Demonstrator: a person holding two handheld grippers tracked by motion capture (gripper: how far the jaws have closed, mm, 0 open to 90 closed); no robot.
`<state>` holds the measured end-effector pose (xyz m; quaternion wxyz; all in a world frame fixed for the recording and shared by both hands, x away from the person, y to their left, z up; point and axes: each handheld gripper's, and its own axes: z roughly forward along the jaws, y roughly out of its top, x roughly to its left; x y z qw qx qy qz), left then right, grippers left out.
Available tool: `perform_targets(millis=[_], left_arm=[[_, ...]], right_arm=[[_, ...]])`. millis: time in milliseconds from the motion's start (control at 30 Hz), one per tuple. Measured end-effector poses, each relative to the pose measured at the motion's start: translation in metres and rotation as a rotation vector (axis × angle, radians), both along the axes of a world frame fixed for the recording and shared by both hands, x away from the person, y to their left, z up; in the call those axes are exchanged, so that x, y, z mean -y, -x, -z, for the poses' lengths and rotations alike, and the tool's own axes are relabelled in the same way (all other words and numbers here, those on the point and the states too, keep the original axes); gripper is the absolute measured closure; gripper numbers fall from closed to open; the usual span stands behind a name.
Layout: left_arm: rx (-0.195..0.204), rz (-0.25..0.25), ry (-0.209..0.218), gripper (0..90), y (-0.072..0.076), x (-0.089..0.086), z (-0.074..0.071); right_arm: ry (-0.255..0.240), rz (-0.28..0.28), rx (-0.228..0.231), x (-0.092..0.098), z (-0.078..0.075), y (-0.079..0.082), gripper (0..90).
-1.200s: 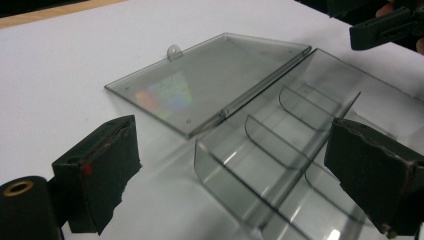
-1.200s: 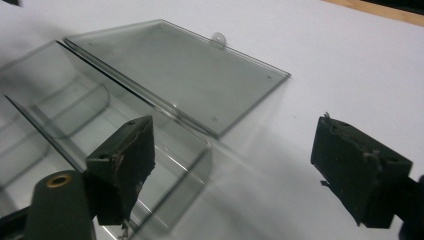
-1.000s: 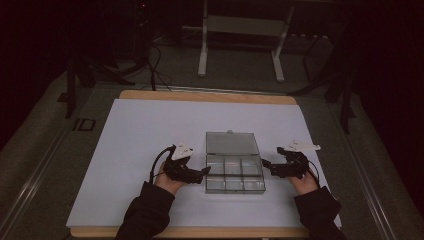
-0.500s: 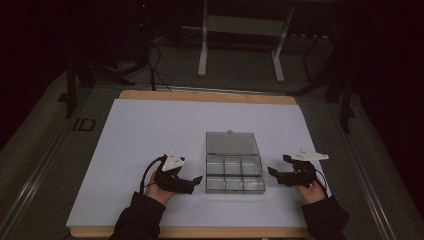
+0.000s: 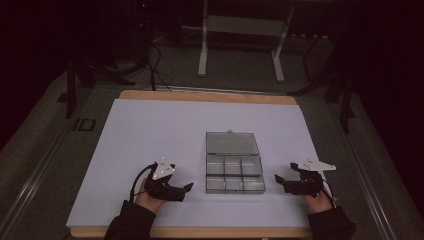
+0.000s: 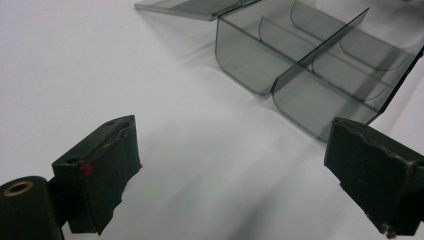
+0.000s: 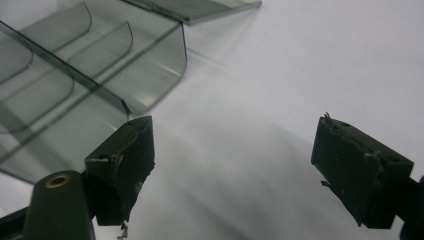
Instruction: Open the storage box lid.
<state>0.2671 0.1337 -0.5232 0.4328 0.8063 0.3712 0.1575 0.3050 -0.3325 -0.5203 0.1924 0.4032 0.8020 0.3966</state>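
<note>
Compartment box (image 5: 235,172) sits lid-open on the white table (image 5: 150,135), just toward 6 o'clock of centre, left gripper (image 5: 187,188) at its 9 o'clock, right gripper (image 5: 278,179) at 3 o'clock, both jaws apart, holding nothing.

A white sheet (image 5: 150,150) covered the wooden worktop (image 5: 210,96). On the floor beyond its far edge stood a pale metal frame (image 5: 240,35), and dark cables (image 5: 150,70), probably, lay far left.
</note>
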Motion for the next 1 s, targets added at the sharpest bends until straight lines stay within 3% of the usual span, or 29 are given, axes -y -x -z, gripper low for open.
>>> perform_targets(millis=[200,367,533,767,1000], left_arm=[[-0.007,-0.026,-0.015,8.8,0.005,-0.007,0.006],[0.004,-0.061,-0.066,8.8,0.010,-0.015,0.012],[0.012,-0.094,-0.061,8.8,0.014,-0.026,0.012],[0.024,-0.161,-0.100,8.8,0.018,-0.044,0.012],[0.021,-0.202,-0.082,8.8,0.019,-0.053,0.015]], right_arm=[[0.002,0.030,0.009,0.009,0.003,0.007,16.9],[0.016,0.040,0.014,0.014,0.005,0.012,16.8],[0.025,0.059,0.023,0.019,0.007,0.015,16.7],[0.071,0.103,0.063,0.023,0.010,0.018,16.6],[0.081,0.149,0.079,0.026,0.012,0.018,16.6]])
